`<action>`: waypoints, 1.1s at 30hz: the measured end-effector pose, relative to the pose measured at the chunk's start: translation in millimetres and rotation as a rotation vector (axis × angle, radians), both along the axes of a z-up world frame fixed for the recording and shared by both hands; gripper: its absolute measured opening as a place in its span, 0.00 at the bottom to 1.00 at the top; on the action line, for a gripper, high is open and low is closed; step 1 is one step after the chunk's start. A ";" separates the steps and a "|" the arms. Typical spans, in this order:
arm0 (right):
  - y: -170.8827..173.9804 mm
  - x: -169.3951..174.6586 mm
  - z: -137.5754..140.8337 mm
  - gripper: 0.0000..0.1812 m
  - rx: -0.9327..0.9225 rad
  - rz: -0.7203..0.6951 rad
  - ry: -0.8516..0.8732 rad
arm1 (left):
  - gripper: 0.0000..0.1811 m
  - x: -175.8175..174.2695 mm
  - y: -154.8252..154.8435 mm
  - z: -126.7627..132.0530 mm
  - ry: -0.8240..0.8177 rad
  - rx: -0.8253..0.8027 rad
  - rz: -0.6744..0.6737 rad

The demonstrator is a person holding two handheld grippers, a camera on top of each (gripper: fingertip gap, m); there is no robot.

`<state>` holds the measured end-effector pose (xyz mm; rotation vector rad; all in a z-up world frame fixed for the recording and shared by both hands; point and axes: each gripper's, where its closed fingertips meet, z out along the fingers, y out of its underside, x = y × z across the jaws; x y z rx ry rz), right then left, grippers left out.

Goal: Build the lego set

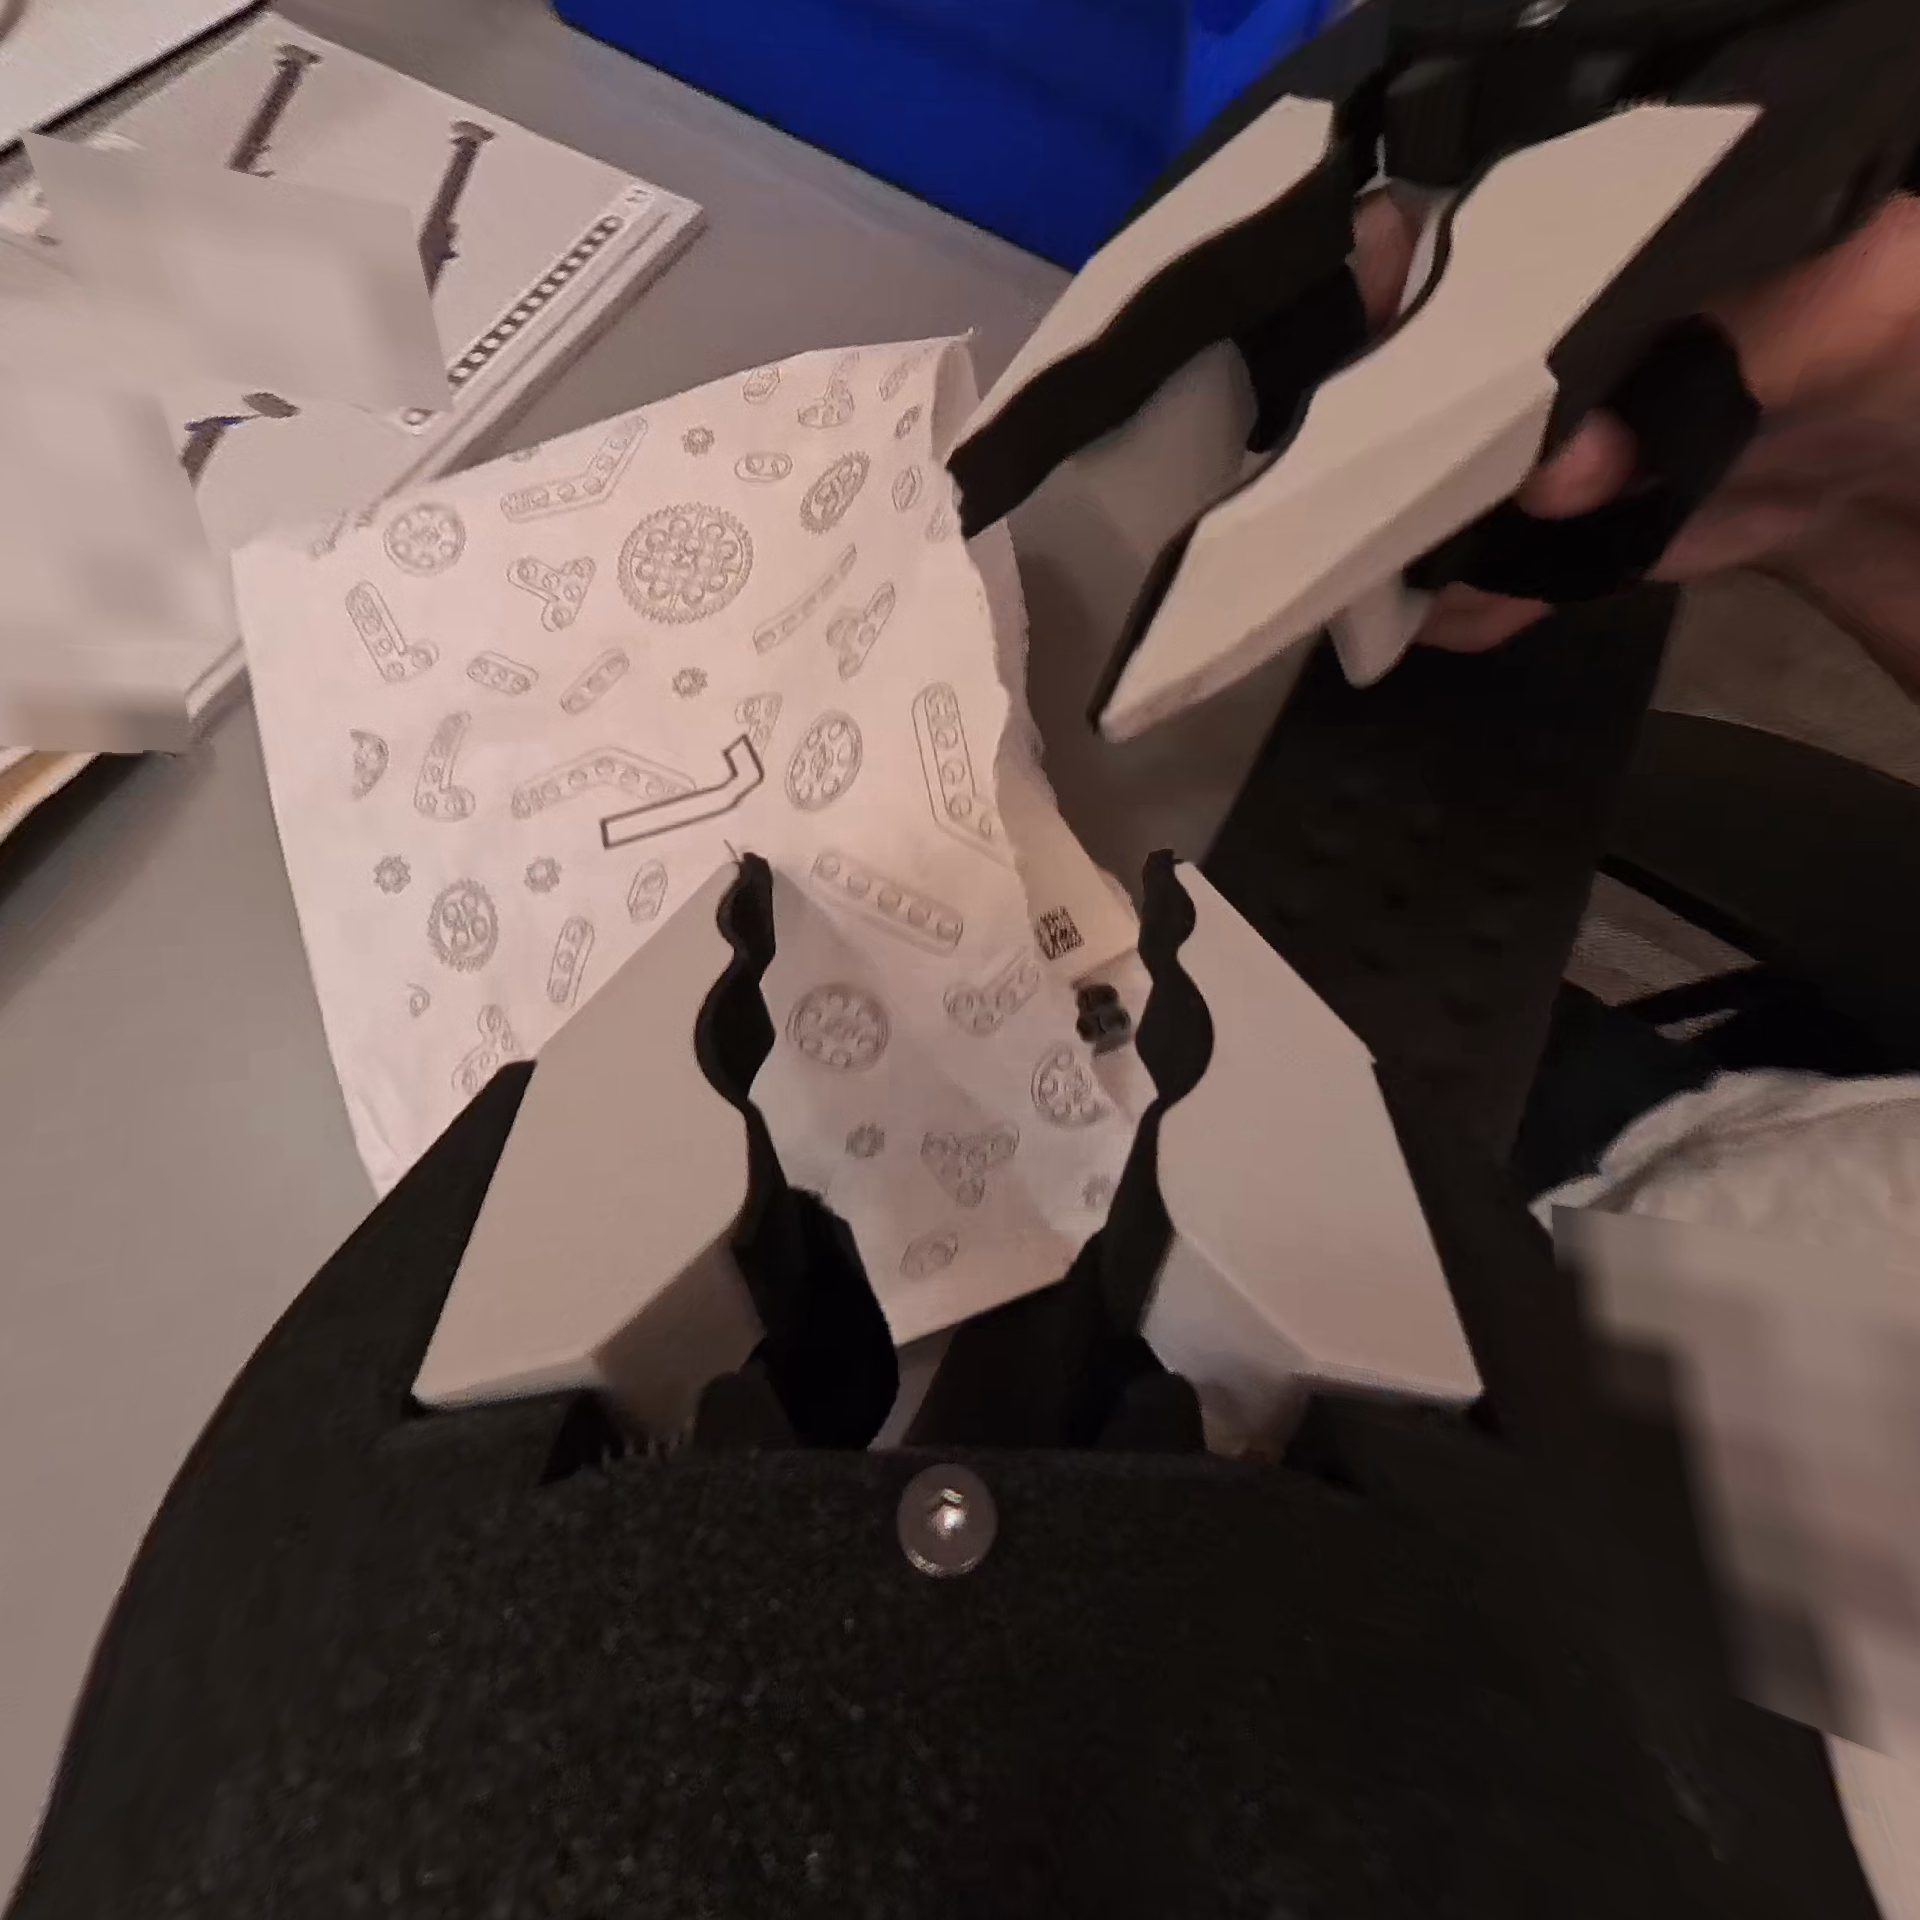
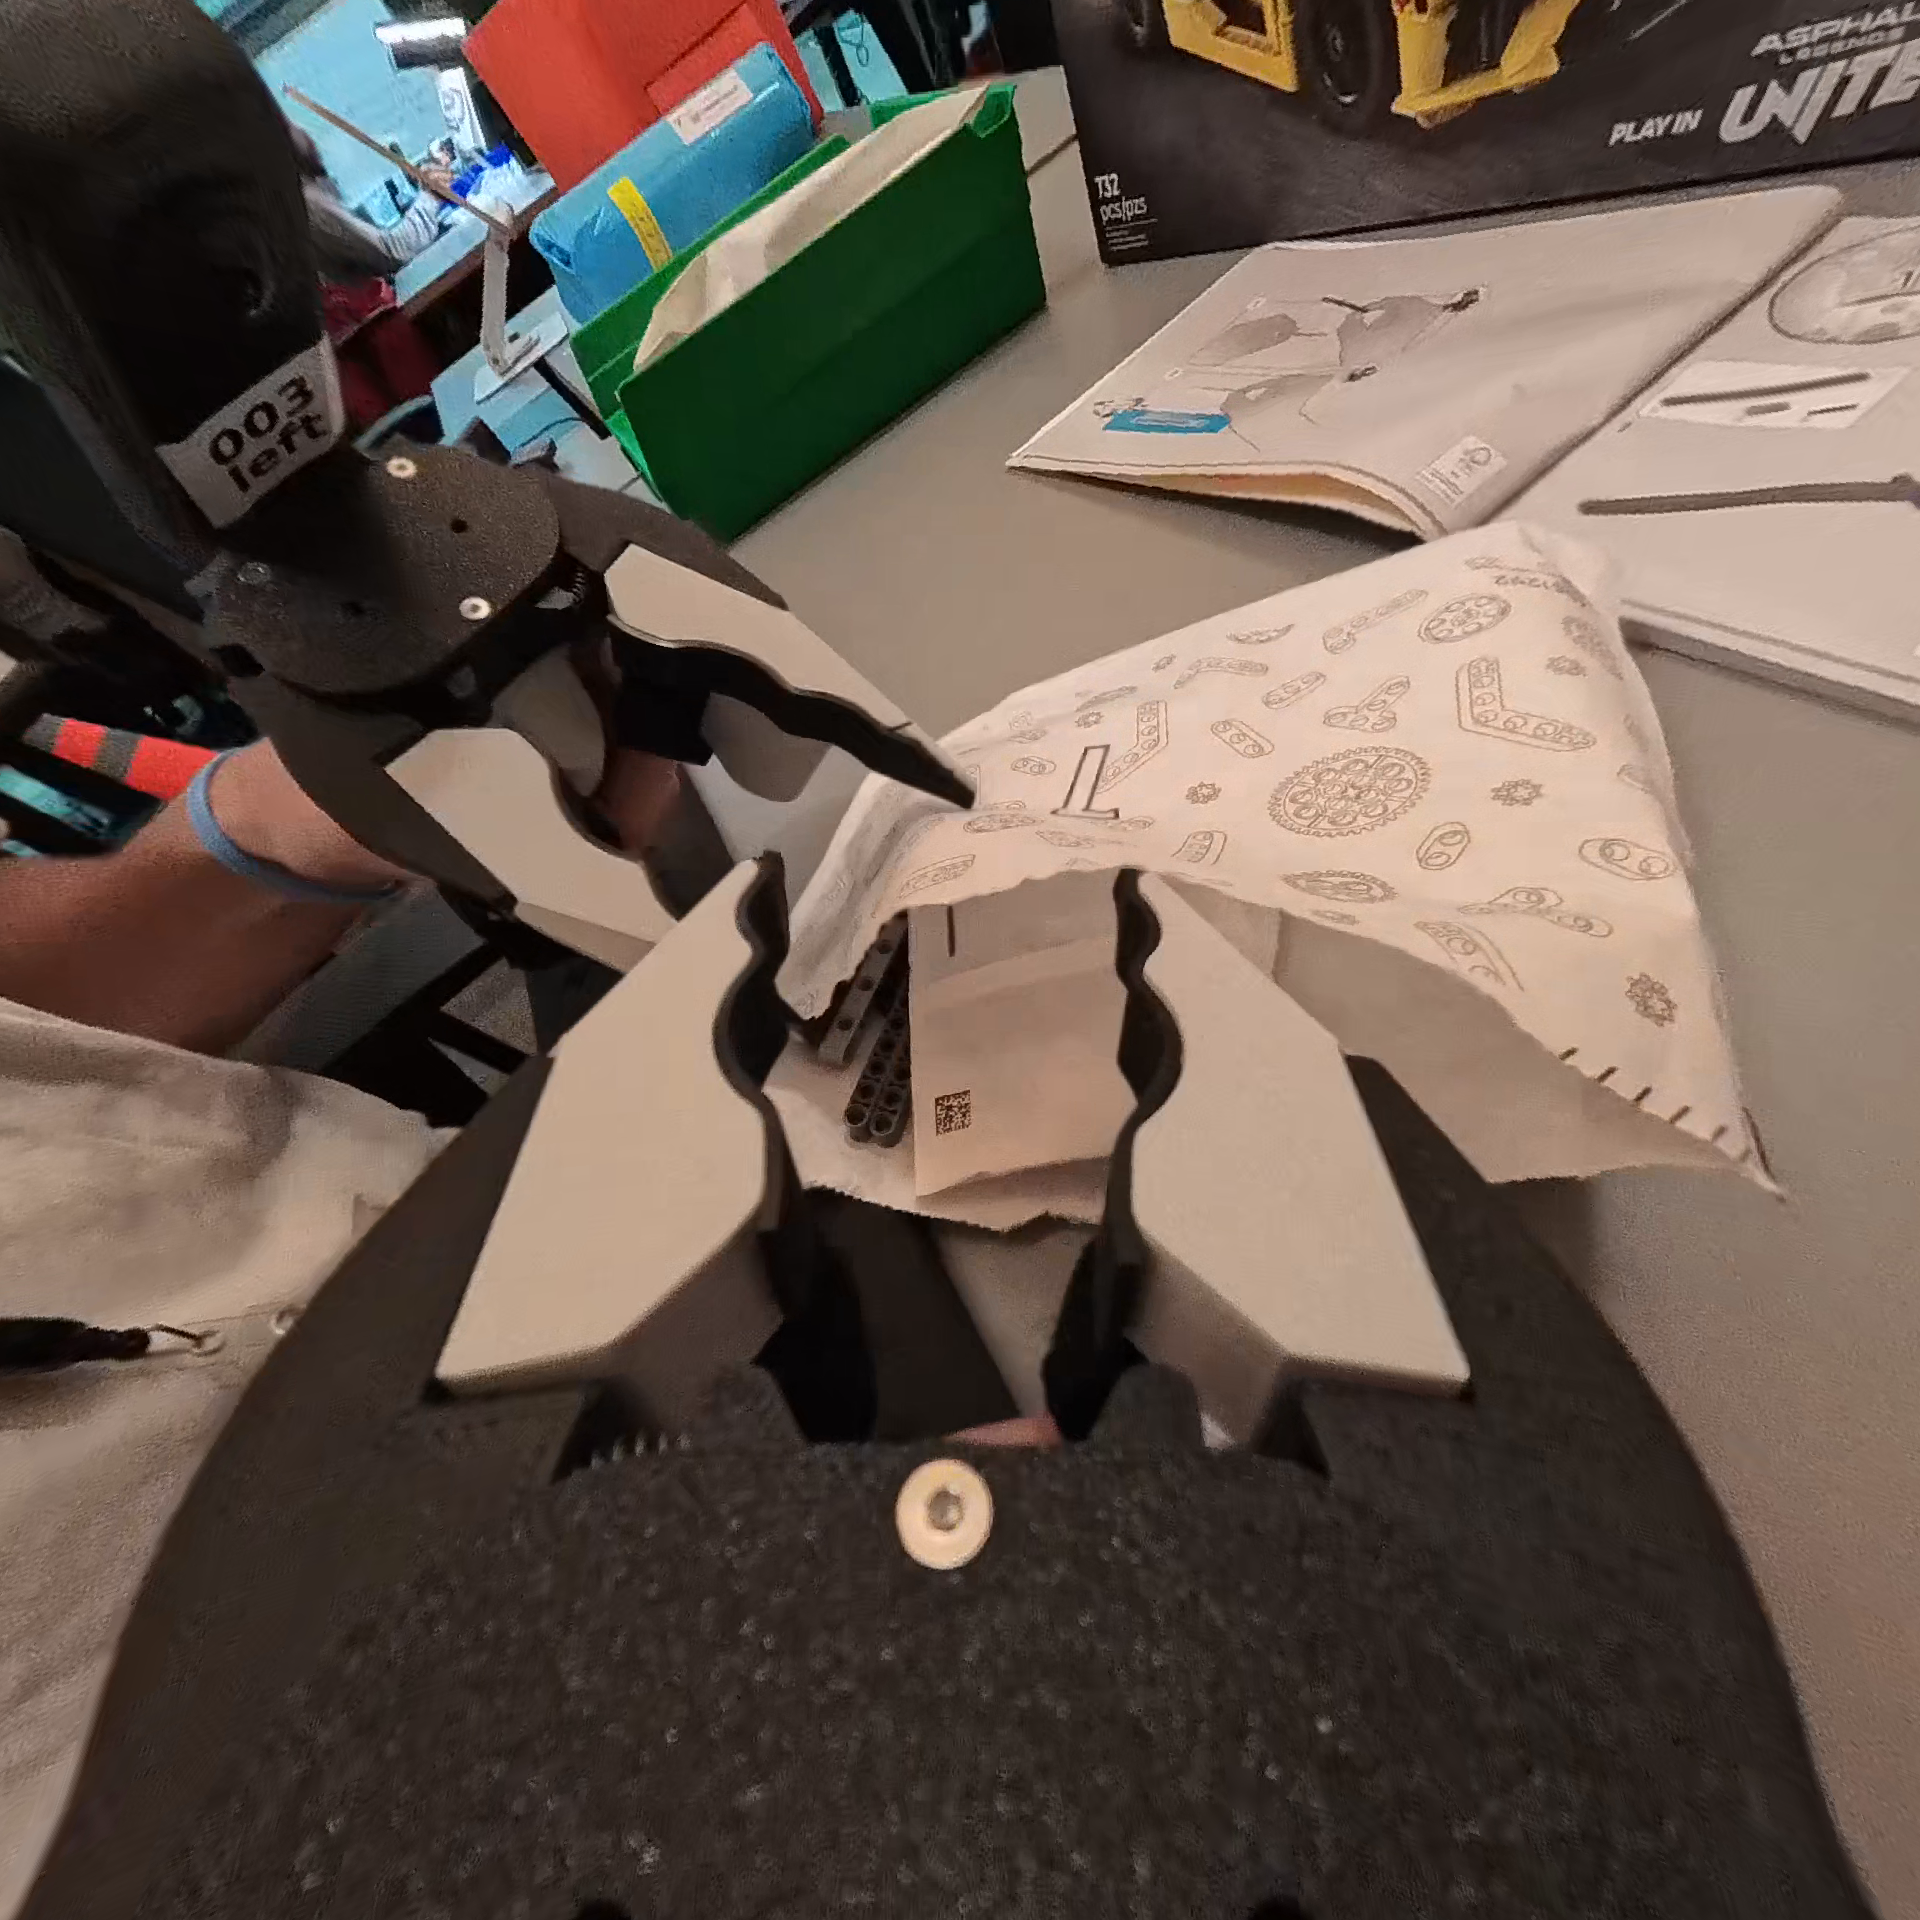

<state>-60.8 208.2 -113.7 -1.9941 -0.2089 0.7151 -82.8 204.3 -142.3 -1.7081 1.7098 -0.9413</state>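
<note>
Both the left tongs (image 1: 951, 868) and right tongs (image 2: 945, 883) gape empty over the torn paper parts bag (image 1: 665, 790) at the surface's near edge; light, limp, tear-prone, best pinched at its torn mouth, where dark beams (image 2: 881, 1081) show

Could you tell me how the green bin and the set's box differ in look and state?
The green bin is plain green, while the box is dark with a yellow car pictured. The bin stands open with pale paper inside; the box looks shut, though partly cropped. Both sit at the table's far side.
</note>
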 end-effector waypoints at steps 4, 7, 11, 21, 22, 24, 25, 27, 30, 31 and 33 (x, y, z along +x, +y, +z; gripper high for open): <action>12.2 -9.7 0.9 0.35 -0.001 0.037 0.068 | 0.30 11.2 22.4 -9.7 0.092 0.155 0.120; 15.4 -11.1 1.7 0.33 0.008 0.047 0.112 | 0.17 10.8 34.9 -14.3 0.165 0.276 0.132; 9.9 3.3 -12.2 0.30 -0.016 0.009 -0.025 | 0.02 14.2 45.6 -2.7 0.176 0.308 0.148; -9.7 1.2 -56.9 0.28 -0.324 -0.136 0.128 | 0.00 18.3 54.1 16.2 0.125 0.135 0.207; -8.2 -1.7 -58.9 0.26 -0.352 -0.140 0.200 | 0.00 18.2 51.6 14.7 0.115 0.114 0.212; -1.6 -3.1 -64.5 0.22 -0.407 -0.164 0.331 | 0.00 17.3 48.1 12.1 0.101 0.090 0.224; 1.7 -3.5 -67.5 0.18 -0.433 -0.171 0.380 | 0.00 16.6 47.5 11.9 0.095 0.087 0.232; 6.7 -0.6 -67.9 0.09 -0.439 -0.179 0.386 | 0.00 14.3 48.1 11.7 0.094 0.088 0.242; 15.5 1.8 -63.4 0.00 -0.406 -0.182 0.335 | 0.00 10.2 54.9 15.9 0.086 0.098 0.263; 17.6 0.1 -59.1 0.00 -0.387 -0.170 0.321 | 0.00 8.7 58.7 17.9 0.083 0.105 0.273; 19.0 -1.6 -41.9 0.00 -0.316 -0.158 0.286 | 0.00 4.9 67.8 21.6 0.083 0.135 0.293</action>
